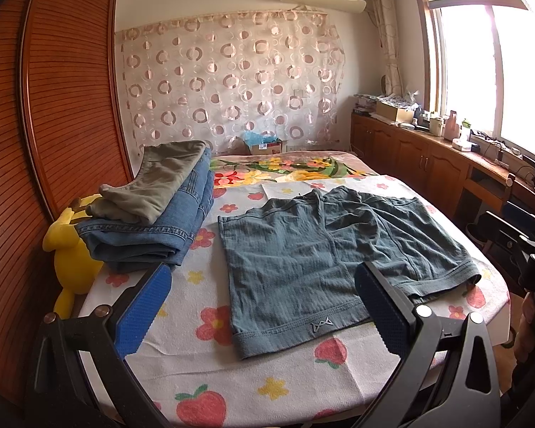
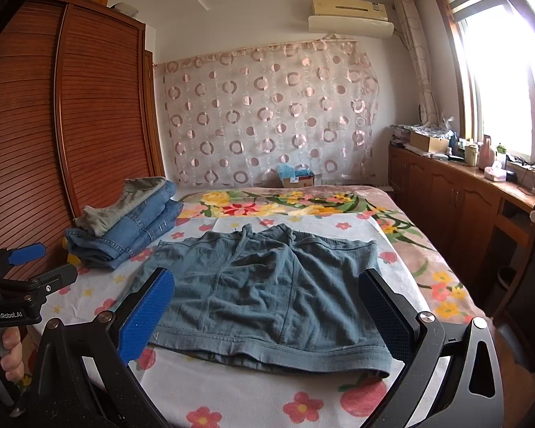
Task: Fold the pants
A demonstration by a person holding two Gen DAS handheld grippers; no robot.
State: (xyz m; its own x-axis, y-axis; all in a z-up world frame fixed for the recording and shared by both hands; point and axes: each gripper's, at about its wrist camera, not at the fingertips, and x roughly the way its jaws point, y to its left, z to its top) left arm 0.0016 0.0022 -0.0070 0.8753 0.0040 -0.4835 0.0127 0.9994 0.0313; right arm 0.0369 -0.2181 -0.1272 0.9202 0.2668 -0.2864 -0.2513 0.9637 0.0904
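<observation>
Teal shorts (image 2: 267, 285) are lying flat and unfolded on the bed (image 2: 232, 403), nothing started. Left gripper (image 1: 264, 306) and right gripper (image 2: 267, 314) both hover wide open, holding nothing. 2 folded pairs (image 1: 153, 214) already stacked.

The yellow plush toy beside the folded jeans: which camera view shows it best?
The left wrist view. There the yellow plush toy shows its body and an ear, wedged between the wardrobe and the folded jeans. In the right wrist view only a small yellow sliver shows under the jeans.
</observation>
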